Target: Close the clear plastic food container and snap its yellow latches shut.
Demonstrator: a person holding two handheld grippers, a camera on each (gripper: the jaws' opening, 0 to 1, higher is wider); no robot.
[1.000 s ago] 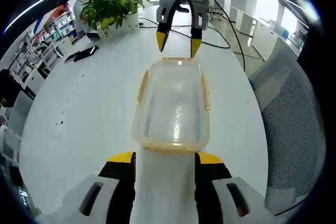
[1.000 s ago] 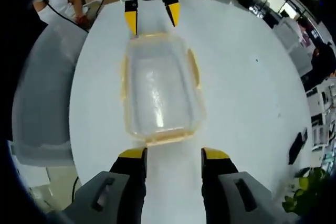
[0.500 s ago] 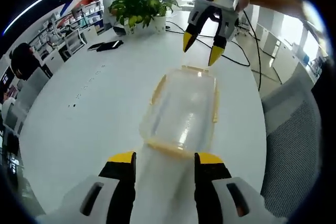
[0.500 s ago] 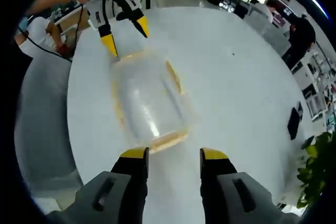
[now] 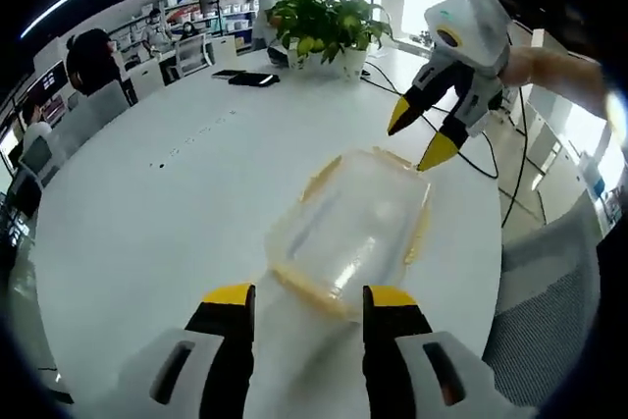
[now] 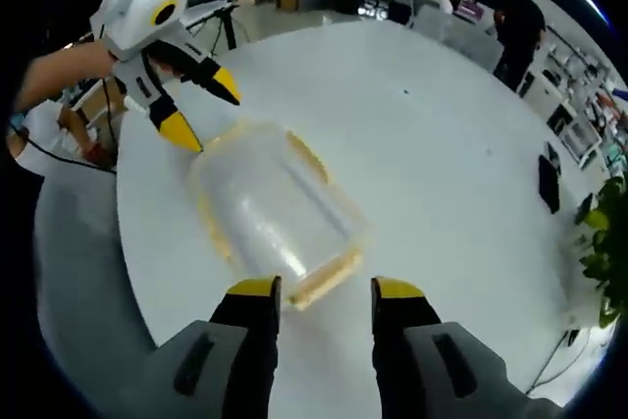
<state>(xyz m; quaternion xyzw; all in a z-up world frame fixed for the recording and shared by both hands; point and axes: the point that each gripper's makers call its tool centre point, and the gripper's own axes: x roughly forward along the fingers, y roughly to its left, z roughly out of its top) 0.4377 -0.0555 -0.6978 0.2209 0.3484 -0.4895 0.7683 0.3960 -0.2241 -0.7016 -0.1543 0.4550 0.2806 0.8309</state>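
The clear plastic food container lies on the white desk, between the two hand-held grippers. The left hand-held gripper is released, its jaws apart just beside the near yellow latch. The right hand-held gripper is released too, with its jaws apart at the opposite short end of the container. A potted plant stands well apart on the desk.
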